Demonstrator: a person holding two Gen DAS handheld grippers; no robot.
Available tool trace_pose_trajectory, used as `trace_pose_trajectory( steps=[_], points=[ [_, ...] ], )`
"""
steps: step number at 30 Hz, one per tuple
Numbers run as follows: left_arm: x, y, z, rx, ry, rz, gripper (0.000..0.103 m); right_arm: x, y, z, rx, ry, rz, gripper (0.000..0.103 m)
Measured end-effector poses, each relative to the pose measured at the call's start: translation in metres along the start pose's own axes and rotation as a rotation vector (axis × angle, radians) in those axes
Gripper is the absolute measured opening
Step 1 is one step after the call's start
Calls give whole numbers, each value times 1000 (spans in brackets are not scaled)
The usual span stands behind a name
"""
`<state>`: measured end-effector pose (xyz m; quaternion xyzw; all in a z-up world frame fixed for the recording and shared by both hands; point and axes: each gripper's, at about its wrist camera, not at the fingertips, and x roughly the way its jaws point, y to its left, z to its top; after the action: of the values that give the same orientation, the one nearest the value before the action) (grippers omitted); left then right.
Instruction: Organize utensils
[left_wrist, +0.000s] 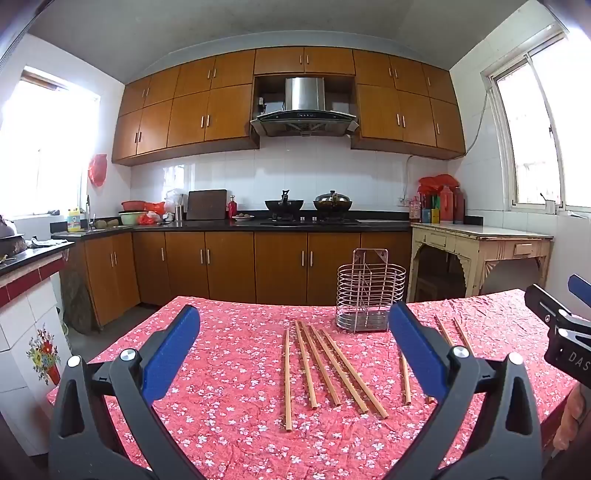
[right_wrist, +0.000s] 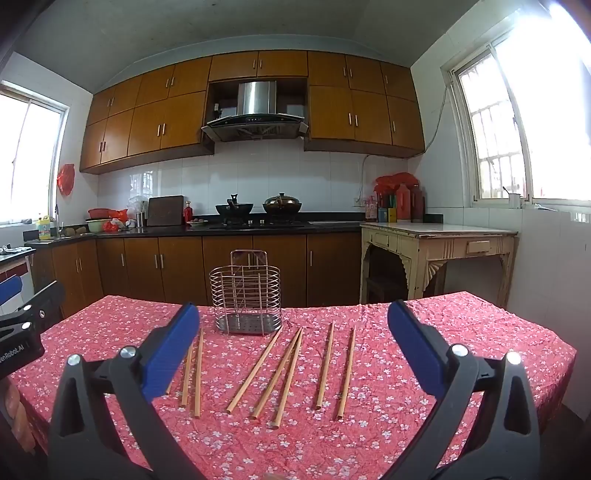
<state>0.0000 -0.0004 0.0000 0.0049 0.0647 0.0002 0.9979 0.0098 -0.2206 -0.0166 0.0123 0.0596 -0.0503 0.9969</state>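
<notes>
Several wooden chopsticks (left_wrist: 325, 369) (right_wrist: 288, 373) lie side by side on the red floral tablecloth (left_wrist: 229, 424) (right_wrist: 424, 424). Behind them, toward the table's far edge, stands an empty metal wire utensil holder (left_wrist: 370, 295) (right_wrist: 246, 295). My left gripper (left_wrist: 293, 325) hovers above the near part of the table, open, with nothing between its blue pads. My right gripper (right_wrist: 293, 321) hovers likewise, open and empty. Each gripper shows at the edge of the other's view: the right gripper's black body (left_wrist: 565, 332) and the left gripper's black body (right_wrist: 22, 328).
The table's far edge drops to the kitchen floor. Beyond it run wooden base cabinets (left_wrist: 229, 266) with a black counter and two woks on the stove (left_wrist: 310, 206). A cream side table (right_wrist: 439, 251) stands at the right under a window.
</notes>
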Motion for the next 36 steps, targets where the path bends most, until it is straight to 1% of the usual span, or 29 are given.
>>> trace_pose_trajectory(
  steps=[11,12,36],
  points=[
    [-2,2,1,-12,-2,-2,101,0,0,0,3,5,0,99],
    [0,0,0,-2,2,-2,101,0,0,0,3,5,0,99],
    [0,1,-2,-7,11,-7,101,0,1,0,4,7,1,99]
  ],
)
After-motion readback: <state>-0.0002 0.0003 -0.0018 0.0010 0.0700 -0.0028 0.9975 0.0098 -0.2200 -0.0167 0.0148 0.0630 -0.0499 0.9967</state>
